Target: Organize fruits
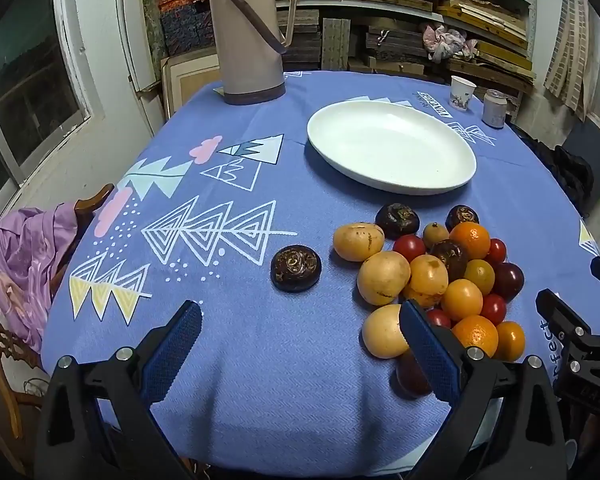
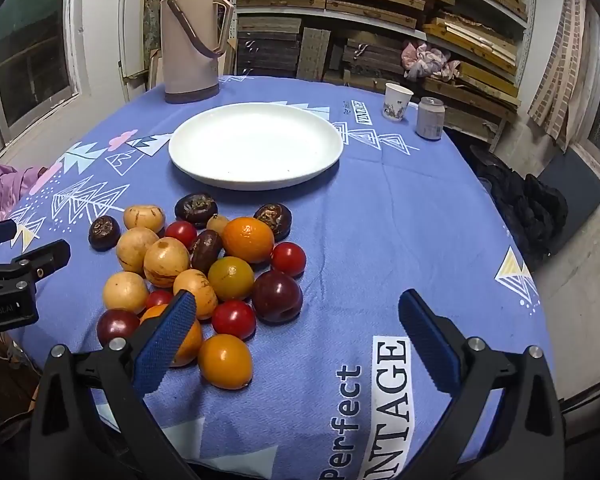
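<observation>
A pile of fruit (image 1: pixel 440 276) lies on the blue tablecloth: yellow round fruits, oranges, red cherry tomatoes, dark plums and brown water chestnuts; it also shows in the right wrist view (image 2: pixel 204 272). One dark water chestnut (image 1: pixel 296 268) lies apart, left of the pile. An empty white plate (image 1: pixel 392 148) sits beyond the fruit, also in the right wrist view (image 2: pixel 256 144). My left gripper (image 1: pixel 300 340) is open and empty above the near table edge, left of the pile. My right gripper (image 2: pixel 296 332) is open and empty, just right of the pile.
A beige thermos (image 1: pixel 248 32) stands at the far left of the table. A paper cup (image 1: pixel 462 92) and a small can (image 1: pixel 494 108) stand at the far right. A chair with purple cloth (image 1: pixel 24 264) is left of the table. Shelves fill the back wall.
</observation>
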`<control>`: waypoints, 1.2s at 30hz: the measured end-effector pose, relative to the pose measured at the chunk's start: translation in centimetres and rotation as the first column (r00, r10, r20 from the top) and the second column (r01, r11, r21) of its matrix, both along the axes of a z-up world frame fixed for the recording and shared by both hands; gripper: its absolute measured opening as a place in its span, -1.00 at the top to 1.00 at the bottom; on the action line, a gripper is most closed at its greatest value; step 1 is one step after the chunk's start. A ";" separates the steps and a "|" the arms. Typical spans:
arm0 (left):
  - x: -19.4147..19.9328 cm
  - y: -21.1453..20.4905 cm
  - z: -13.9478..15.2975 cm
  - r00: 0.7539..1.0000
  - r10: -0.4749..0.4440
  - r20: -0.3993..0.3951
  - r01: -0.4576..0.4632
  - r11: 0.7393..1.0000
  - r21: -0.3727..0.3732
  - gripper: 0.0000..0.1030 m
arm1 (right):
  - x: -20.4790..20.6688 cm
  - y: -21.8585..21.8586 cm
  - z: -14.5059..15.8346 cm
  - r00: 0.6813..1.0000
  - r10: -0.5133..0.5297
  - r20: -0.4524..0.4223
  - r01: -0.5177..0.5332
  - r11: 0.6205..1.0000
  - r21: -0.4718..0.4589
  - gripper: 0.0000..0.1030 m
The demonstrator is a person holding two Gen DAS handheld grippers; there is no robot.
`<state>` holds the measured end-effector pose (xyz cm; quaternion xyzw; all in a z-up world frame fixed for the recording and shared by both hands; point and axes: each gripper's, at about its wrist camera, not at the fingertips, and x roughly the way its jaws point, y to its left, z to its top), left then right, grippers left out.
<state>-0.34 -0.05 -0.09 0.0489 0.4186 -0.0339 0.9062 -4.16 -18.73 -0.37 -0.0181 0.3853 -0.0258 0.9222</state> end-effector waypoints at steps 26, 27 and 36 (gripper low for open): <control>0.1 -0.1 -0.2 1.000 0.001 -0.009 -0.001 1.000 -0.001 -0.93 | 0.1 -0.4 -0.4 1.000 -0.016 -0.013 0.017 0.999 0.031 -0.92; 0.1 -0.1 -0.2 1.000 0.001 -0.010 -0.001 1.000 -0.001 -0.93 | 0.1 -0.4 -0.5 1.000 -0.018 -0.016 0.018 0.999 0.033 -0.92; -0.1 -0.1 -0.4 1.000 -0.003 -0.013 0.003 1.000 -0.002 -0.93 | 0.2 -0.4 -0.5 1.000 -0.017 -0.022 0.018 0.999 0.041 -0.92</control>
